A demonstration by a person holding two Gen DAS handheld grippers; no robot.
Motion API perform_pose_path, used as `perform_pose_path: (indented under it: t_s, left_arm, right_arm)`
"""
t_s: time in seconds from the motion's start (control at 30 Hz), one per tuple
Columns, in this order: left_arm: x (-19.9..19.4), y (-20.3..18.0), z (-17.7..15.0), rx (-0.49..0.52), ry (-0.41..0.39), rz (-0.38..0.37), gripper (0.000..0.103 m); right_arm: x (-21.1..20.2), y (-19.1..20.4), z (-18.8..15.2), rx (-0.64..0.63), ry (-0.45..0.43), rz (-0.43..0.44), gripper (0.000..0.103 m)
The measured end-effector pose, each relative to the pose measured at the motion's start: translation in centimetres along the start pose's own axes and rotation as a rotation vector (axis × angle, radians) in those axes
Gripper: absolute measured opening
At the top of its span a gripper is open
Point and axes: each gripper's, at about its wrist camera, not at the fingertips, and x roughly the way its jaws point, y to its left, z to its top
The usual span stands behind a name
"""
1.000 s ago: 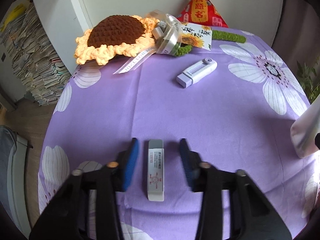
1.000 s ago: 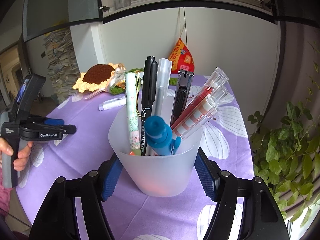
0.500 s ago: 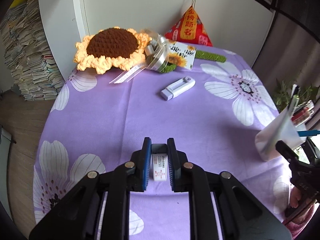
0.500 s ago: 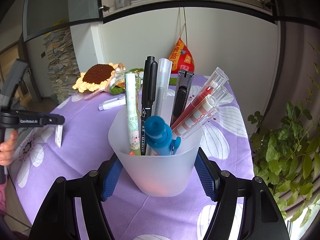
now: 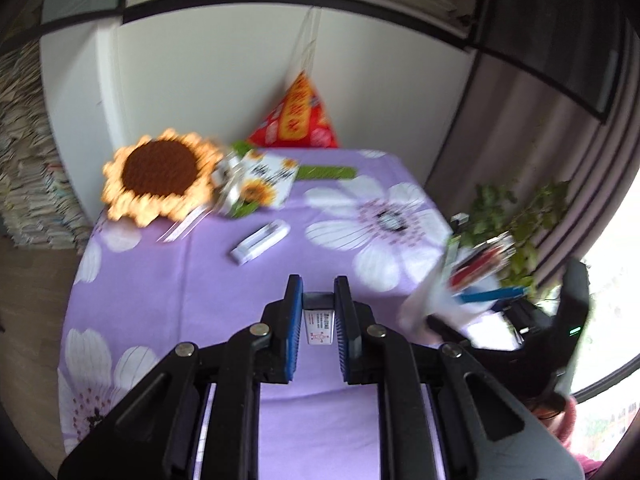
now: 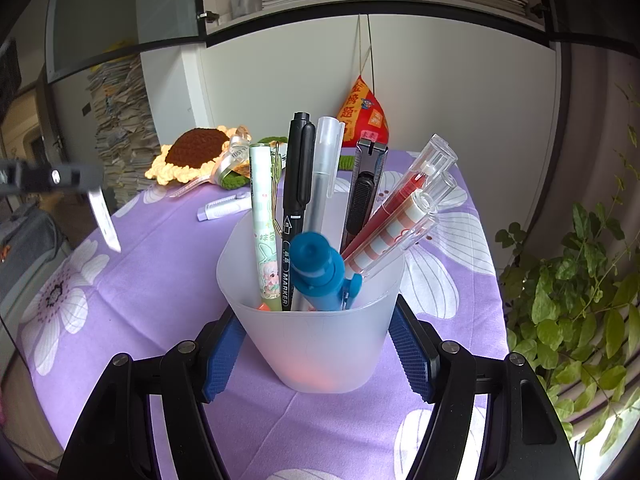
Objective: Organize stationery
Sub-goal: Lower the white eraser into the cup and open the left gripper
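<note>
Left hand-held gripper (image 5: 318,322): I have its blue pads pinched tight on a small white rectangular eraser in a printed paper sleeve (image 5: 319,320). Its jaws closed on the eraser within the last second.
Eraser: clear of the bench. In my right wrist view it hangs at the far left edge (image 6: 105,218) from the blurred left hand-held gripper (image 6: 86,184), above the cloth.
Right hand-held gripper (image 6: 318,340): set wide, its blue pads pressed on both sides of a frosted translucent plastic pen cup (image 6: 320,344). The cup's base is near the cloth; I cannot tell if it rests on it.
Cup contents: a black marker (image 6: 296,200), a clear-capped gel pen (image 6: 320,184), a pale green cartoon-print pen (image 6: 264,224), a black utility knife (image 6: 366,192), red and striped pens in clear barrels (image 6: 404,216), and a blue clip-topped pen (image 6: 320,276) at the front.
Bench: covered in a purple cloth with white flower prints (image 5: 200,280).
Loose stationery: a white and lilac slider correction-tape case (image 5: 260,242) lies flat on the cloth, well apart from both the cup and the eraser.
Back edge: a crocheted sunflower with a brown centre (image 5: 160,172) beside a ribboned sunflower card (image 5: 260,184), and a red triangular pouch with gold characters (image 5: 298,120) hanging by strings against the white cabinet.
Left wrist view: blurred, with the cup (image 5: 432,304) at the right.
</note>
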Motion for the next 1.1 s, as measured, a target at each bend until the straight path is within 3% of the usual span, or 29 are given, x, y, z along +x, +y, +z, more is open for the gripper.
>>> perform_pose_path:
  t_s: [0.17,0.37,0.7,1.1]
  left_arm:
    - [-0.3,-4.1,2.0,0.059,-0.028,-0.124,0.013]
    - [1.3,-7.9,3.2,0.122,-0.015,-0.191,0.014]
    - [4.8,-9.5,2.3,0.124,0.094,-0.233,0.013]
    - [5.5,-9.2,2.2,0.081,0.129,-0.242,0.015]
  right_arm:
    - [0.0,0.0,0.0,0.0,0.0,0.0,0.071]
    - [0.0,0.0,0.0,0.0,0.0,0.0,0.071]
    - [0.0,0.1,0.0,0.0,0.0,-0.001,0.071]
    - [0.0,0.0,0.0,0.001,0.0,0.0,0.071]
